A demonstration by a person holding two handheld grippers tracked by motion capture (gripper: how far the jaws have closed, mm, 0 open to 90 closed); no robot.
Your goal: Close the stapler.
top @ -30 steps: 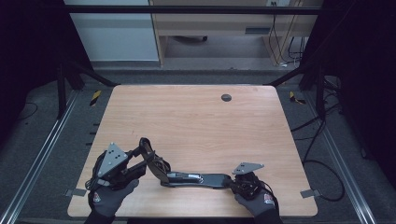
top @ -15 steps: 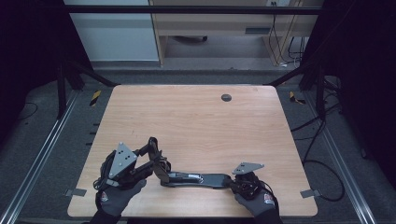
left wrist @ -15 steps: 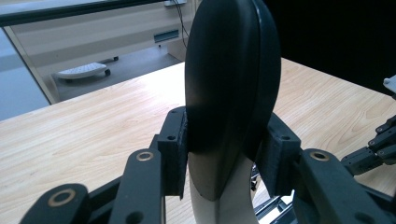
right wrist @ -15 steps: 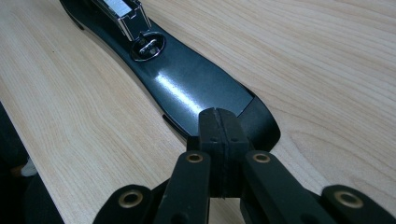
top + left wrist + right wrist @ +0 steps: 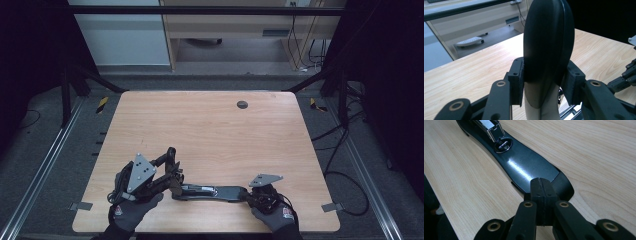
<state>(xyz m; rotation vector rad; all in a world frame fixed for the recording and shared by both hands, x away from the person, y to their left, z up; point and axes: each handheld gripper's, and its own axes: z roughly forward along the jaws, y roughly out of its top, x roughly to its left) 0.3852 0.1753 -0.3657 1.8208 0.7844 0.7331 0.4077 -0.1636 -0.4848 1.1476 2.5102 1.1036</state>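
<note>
Stapler (image 5: 210,190), black, opened flat, lying near the table's (image 5: 210,125) near edge, far side bare; my left gripper (image 5: 546,87) is pinching its raised top; my right gripper (image 5: 541,192), pressed together, is resting on its base.

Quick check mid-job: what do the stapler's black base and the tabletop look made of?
Stapler base: likely glossy moulded plastic, since a bright highlight runs along its smooth black surface; painted metal is possible. Table: light wood-grain finish, probably matte laminate, with even streaks.
</note>
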